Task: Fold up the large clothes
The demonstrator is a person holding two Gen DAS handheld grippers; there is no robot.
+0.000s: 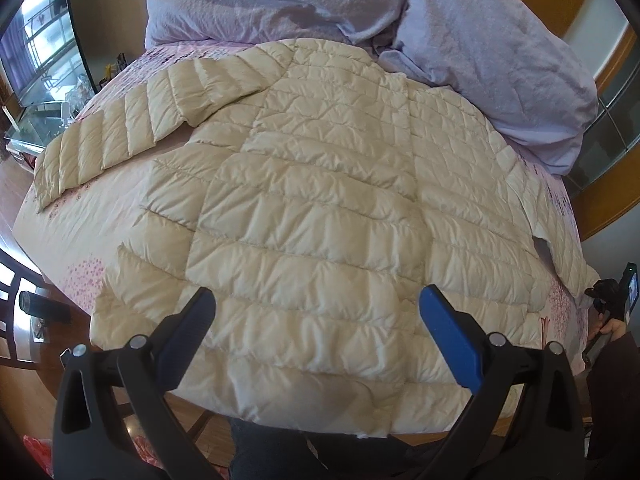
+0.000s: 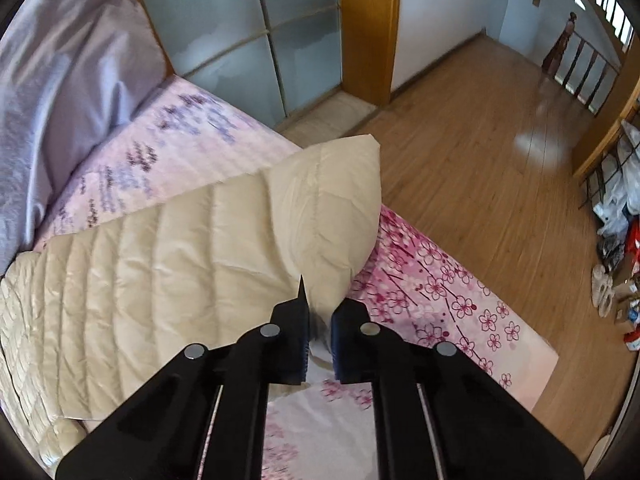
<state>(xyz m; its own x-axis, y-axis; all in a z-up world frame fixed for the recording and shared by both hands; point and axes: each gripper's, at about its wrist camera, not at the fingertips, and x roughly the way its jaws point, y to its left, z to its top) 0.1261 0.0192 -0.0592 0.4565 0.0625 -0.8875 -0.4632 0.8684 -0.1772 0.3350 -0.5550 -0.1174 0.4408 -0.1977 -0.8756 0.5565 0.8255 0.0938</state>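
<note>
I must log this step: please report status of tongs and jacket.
Left tongs open, over jacket hem. Right tongs shut on sleeve. Jacket flat on bed, other sleeve spread. Quilt at collar.

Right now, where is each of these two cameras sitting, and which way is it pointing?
Left wrist view: rides on the left claw, open above the cream puffer jacket spread on the bed; it faces the lilac duvet. A hand shows at right.
Right wrist view: rides on the right claw, closed on the jacket's sleeve, facing the wooden floor and frosted glass doors.
Shared: the jacket, floral bed sheet and lilac duvet.
</note>
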